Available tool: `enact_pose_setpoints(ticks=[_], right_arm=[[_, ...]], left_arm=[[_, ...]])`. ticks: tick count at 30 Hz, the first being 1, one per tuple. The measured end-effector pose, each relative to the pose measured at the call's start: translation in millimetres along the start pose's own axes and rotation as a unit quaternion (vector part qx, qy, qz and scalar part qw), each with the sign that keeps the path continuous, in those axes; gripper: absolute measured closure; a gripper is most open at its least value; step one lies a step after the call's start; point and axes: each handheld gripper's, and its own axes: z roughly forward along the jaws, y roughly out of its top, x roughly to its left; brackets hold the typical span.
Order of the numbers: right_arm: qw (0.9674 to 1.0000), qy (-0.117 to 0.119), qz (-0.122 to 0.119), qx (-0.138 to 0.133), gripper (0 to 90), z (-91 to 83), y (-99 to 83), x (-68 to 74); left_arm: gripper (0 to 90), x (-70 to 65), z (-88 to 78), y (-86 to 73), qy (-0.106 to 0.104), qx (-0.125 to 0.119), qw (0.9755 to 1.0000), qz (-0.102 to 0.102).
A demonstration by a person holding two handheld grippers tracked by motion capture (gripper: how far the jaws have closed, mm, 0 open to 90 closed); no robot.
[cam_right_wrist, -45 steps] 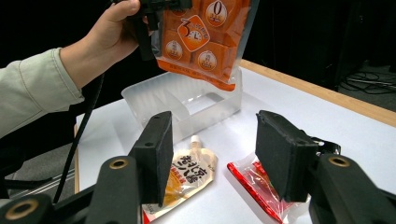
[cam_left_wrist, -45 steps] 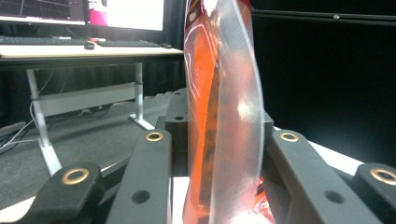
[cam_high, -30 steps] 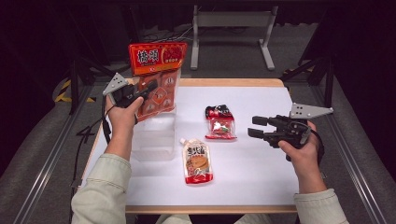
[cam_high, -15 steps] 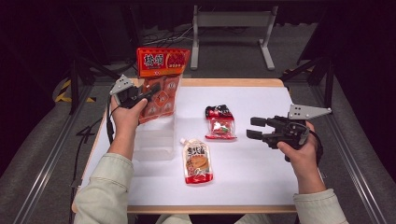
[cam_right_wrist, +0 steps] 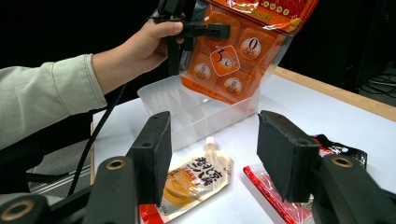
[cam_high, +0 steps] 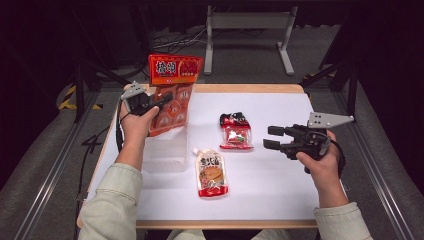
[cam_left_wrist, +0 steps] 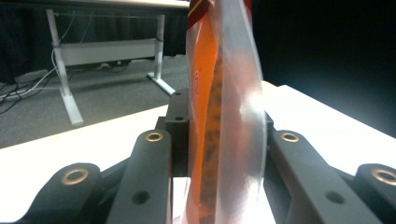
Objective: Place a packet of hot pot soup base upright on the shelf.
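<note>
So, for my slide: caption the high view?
Left gripper lowers an orange snack bag into a clear bin.

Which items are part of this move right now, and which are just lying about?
In the job: orange snack bag, gripped by the left tongs; clear plastic bin beneath it.
Lying about: spouted pouch, red packet, right tongs open, holding nothing.

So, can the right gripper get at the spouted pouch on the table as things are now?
Probably yes. The right gripper has open, empty jaws, and the spouted pouch lies flat on bare table in front of it. The small red packet lies beside that path, not across it.
</note>
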Motion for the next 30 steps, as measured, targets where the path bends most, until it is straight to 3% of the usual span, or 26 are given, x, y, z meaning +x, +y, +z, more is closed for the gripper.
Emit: enact_pose_setpoints(ticks=[7,21,30], right_arm=[[1.0,0.0,0.0,0.0,45.6,0.2,0.2,0.3],[1.0,0.004,0.003,0.002,45.3,2.4,-0.8,-0.3],[1.0,0.005,0.003,0.005,44.8,3.2,-0.8,1.0]], left_arm=[[70.2,6.2,-8.5,-1.8,0.002,0.036,0.9992,-0.017],[69.9,11.1,-21.2,-13.5,-0.006,0.097,0.9952,0.0],[69.5,9.8,-24.8,-21.1,-0.009,0.101,0.9948,-0.005]])
